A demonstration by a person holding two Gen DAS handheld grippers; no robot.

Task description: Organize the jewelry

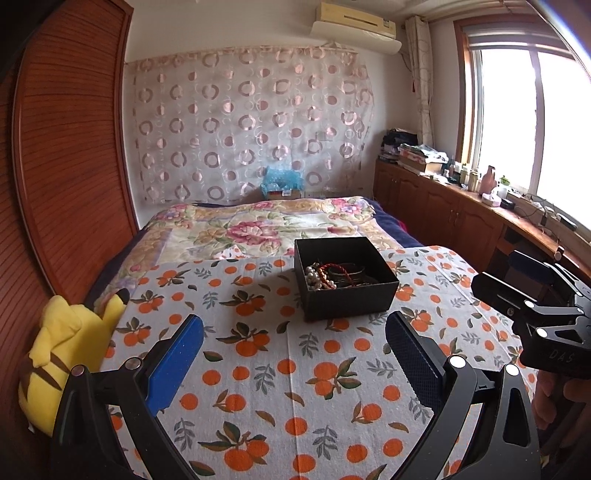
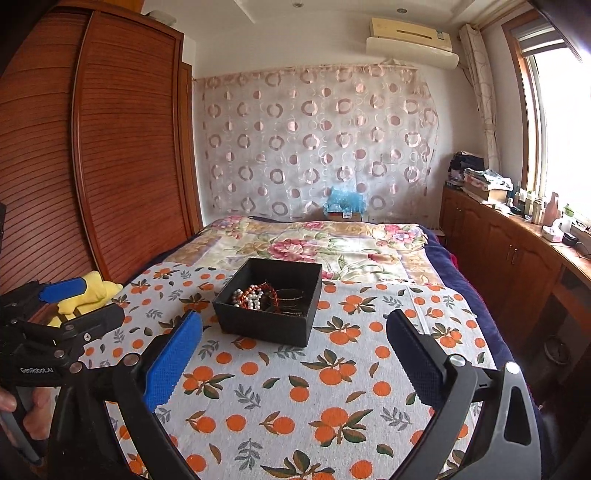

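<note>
Both tools [image 1: 293, 347] [image 2: 293, 345] gape empty, short of the box's [image 2: 267, 326] near edge.

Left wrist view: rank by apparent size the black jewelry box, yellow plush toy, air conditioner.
1. black jewelry box and yellow plush toy: look about alike; the plush is cut off by the gripper and sits nearer, so unranked.
2. air conditioner: smallest as seen, but farthest away.

The left gripper [image 1: 293, 354] and the right gripper [image 2: 293, 354] both stand with jaws spread wide and nothing between them, angled slightly downward, side by side. A hand [image 2: 22, 410] grasps the left gripper's handle.
</note>
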